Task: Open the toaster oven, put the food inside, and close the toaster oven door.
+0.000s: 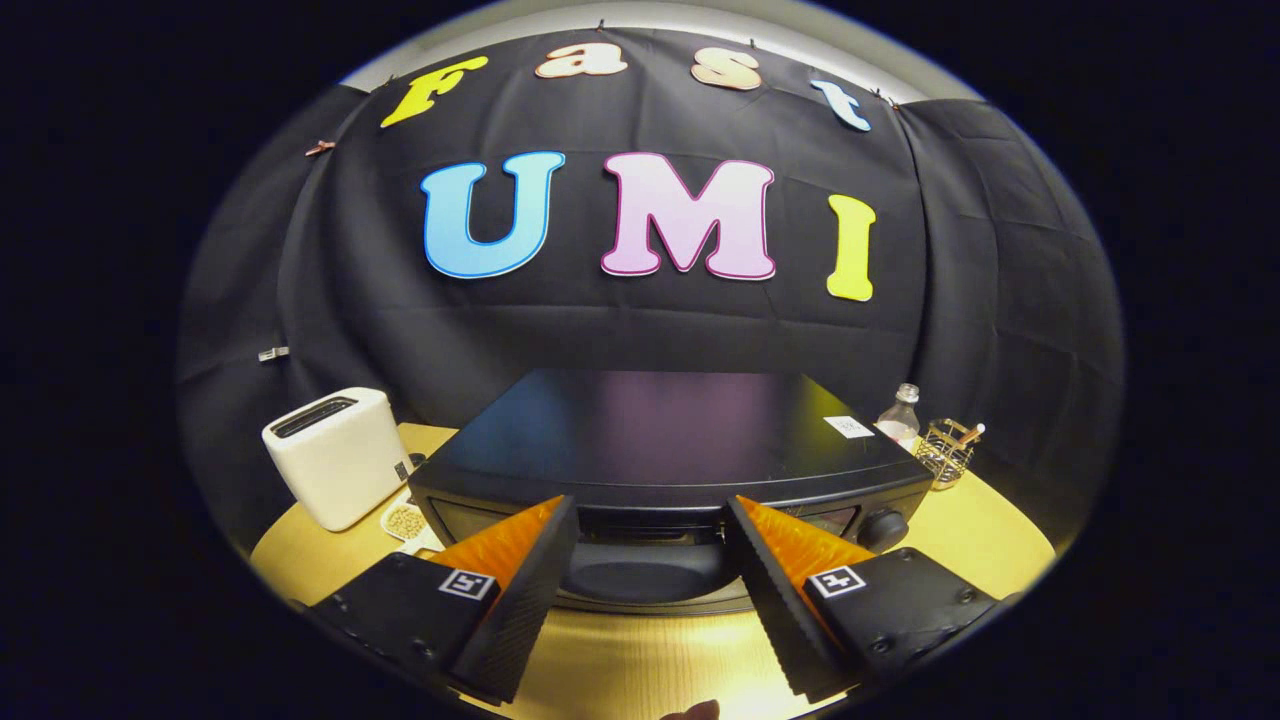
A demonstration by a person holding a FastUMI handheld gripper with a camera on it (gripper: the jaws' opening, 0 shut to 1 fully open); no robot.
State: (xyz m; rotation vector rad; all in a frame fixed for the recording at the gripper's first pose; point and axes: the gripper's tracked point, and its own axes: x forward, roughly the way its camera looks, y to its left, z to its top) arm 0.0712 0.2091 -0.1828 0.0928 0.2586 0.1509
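Overhead light is glaring off the wooden table (640, 660) between the spread fingers of the gripper (652, 515), while the toaster oven (660, 440) top is reflecting soft colour and fisheye bending is curving the table's edges.

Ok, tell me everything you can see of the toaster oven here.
The toaster oven is a black box with a glossy flat top, a small white sticker near its right rear, and a round knob at the front right. Its door looks shut. It stands on the wooden table, just ahead of the open gripper, whose fingers aren't touching it.
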